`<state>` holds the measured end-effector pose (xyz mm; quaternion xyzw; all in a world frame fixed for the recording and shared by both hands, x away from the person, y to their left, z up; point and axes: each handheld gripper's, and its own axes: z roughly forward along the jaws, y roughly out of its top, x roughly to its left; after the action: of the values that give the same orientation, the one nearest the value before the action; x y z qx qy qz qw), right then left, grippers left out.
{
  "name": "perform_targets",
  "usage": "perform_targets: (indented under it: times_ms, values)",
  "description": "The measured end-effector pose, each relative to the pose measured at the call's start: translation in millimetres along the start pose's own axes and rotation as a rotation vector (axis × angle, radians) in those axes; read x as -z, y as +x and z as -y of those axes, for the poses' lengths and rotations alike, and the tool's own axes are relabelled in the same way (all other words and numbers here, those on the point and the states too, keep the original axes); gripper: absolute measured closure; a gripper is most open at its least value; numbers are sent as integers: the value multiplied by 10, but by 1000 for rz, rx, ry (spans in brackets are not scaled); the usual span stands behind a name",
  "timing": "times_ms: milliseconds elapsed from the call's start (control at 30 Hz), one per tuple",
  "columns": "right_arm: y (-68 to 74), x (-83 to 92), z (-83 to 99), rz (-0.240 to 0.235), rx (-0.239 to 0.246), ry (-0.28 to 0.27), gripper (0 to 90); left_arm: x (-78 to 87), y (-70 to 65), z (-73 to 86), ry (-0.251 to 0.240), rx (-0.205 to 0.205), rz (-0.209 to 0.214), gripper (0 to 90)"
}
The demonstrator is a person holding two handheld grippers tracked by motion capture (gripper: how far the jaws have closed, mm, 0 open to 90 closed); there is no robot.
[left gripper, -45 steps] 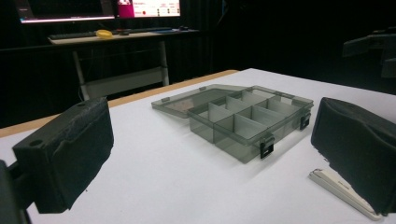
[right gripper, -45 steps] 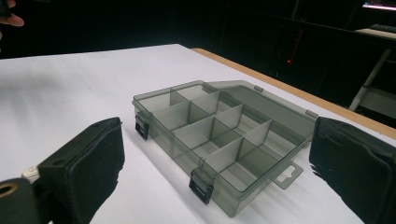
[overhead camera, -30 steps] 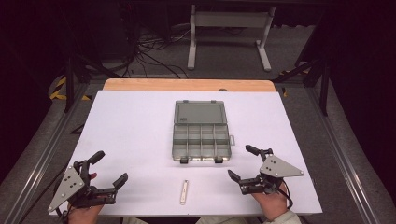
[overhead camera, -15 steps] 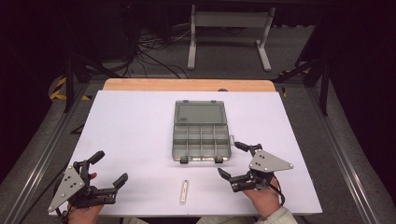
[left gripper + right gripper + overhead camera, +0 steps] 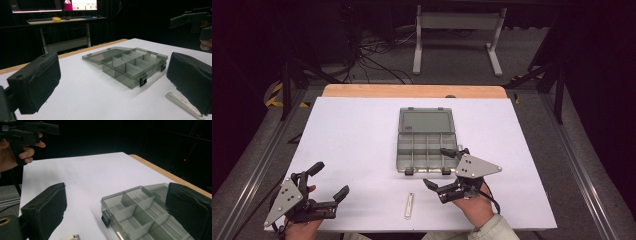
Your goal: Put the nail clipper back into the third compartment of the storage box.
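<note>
Grippers are both wide open: left gripper (image 5: 328,182) holds nothing, right gripper (image 5: 443,169) too. Box (image 5: 427,150) sits open just past the right one. Left gripper view shows a monitor (image 5: 80,4) far behind.

The high view looks forward and down over the white table (image 5: 362,135) from the person's side. Both gripper views sit low and close above the tabletop. From opposite sides, both take in the open compartment box (image 5: 130,65) (image 5: 140,212).
</note>
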<state>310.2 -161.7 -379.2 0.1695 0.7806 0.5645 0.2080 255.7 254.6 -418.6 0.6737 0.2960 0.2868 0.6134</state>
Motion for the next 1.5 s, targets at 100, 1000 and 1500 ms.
perform_targets:
  times_ms: [100, 1000, 1500]
  values:
    - [23, -50, -37, -19, 10, 4, 63, 6, 5, 1, -2, 2, -1, 2]
    - [108, -37, -266, -216, 47, 213, 900, 6, -8, -5, -8, -2, 1, 3]
    - [145, -215, -333, -308, 108, 507, 900, 9, -6, -5, -3, 2, 4, 3]
